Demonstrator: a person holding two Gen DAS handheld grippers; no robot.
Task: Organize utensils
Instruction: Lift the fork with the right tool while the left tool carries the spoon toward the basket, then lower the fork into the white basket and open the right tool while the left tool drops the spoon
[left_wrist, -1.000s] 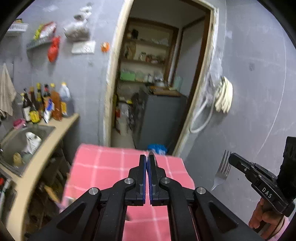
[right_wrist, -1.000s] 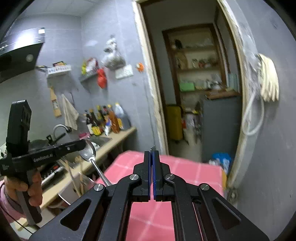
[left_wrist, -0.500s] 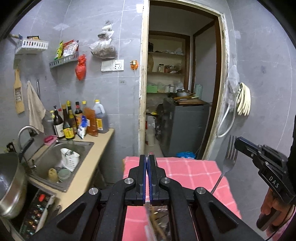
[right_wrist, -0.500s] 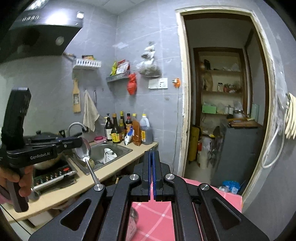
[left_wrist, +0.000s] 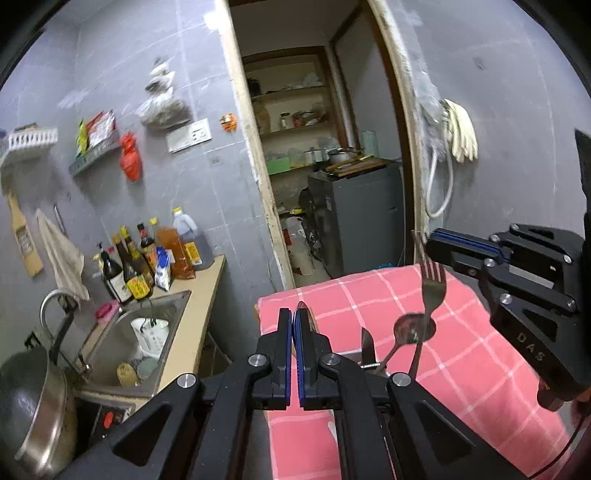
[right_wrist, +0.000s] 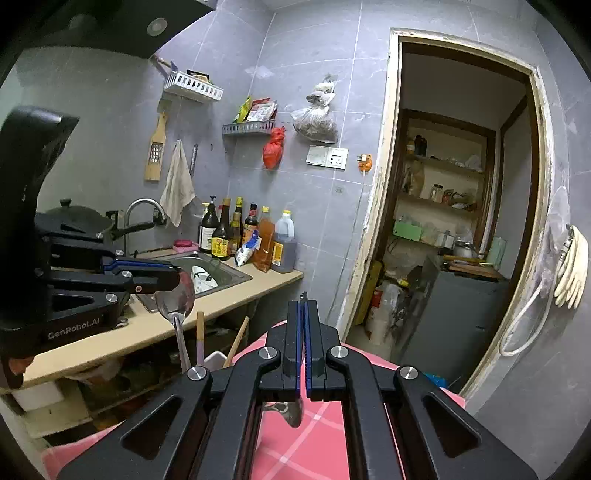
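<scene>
My left gripper (left_wrist: 295, 321) is shut on a large steel spoon; its bowl edge shows between the pads, and the right wrist view shows the spoon (right_wrist: 176, 295) hanging handle down from that gripper (right_wrist: 173, 278). My right gripper (right_wrist: 304, 310) is shut on a steel fork; the left wrist view shows the fork (left_wrist: 430, 291) hanging handle down from that gripper (left_wrist: 430, 245). Both are held above a pink checked tablecloth (left_wrist: 461, 343). Below them a knife (left_wrist: 367, 345) and a smaller spoon (left_wrist: 406, 330) stand upright in a holder hidden by my left gripper.
A counter with a sink (left_wrist: 147, 332), sauce bottles (left_wrist: 147, 258) and a wok (left_wrist: 29, 402) lies to the left. Chopsticks (right_wrist: 199, 338) stand in a white holder (right_wrist: 214, 360). An open doorway (left_wrist: 325, 166) leads to a pantry. Grey walls close the right side.
Both grippers have tilted down and moved closer together over the table. The fork now hangs over the standing knife and spoon. Both stay shut on their utensils.
</scene>
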